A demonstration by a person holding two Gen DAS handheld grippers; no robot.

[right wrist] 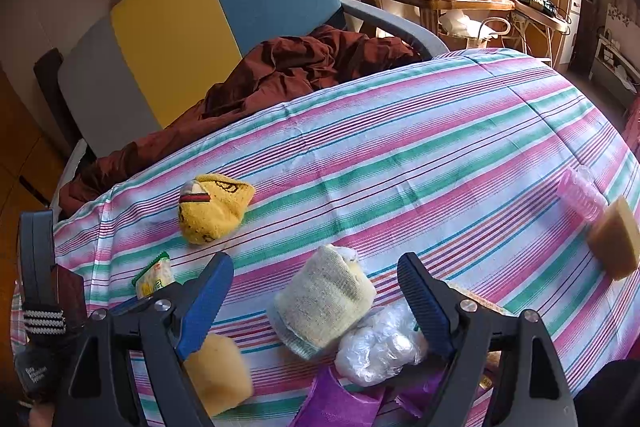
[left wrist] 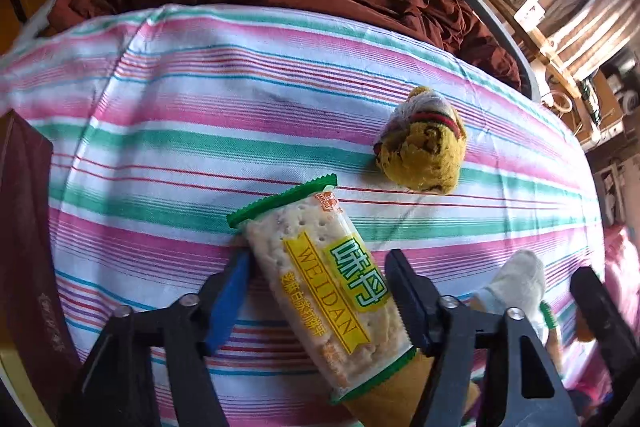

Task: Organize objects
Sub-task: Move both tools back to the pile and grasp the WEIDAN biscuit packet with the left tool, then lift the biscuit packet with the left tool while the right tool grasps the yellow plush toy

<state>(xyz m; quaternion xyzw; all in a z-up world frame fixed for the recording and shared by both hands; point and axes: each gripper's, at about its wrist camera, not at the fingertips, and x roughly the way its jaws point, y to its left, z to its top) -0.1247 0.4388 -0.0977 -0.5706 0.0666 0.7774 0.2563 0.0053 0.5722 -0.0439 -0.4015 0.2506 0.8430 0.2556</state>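
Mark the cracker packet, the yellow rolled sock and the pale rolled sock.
cracker packet (left wrist: 320,291): left wrist view, on the yellow label band.
yellow rolled sock (right wrist: 214,209): right wrist view, middle of the bundle.
pale rolled sock (right wrist: 326,297): right wrist view, on its knit side.

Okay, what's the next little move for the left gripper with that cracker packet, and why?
Probably close the left gripper on the cracker packet: the packet lies between the open jaws on the striped cloth, seemingly not yet clamped, so it needs gripping before lifting.
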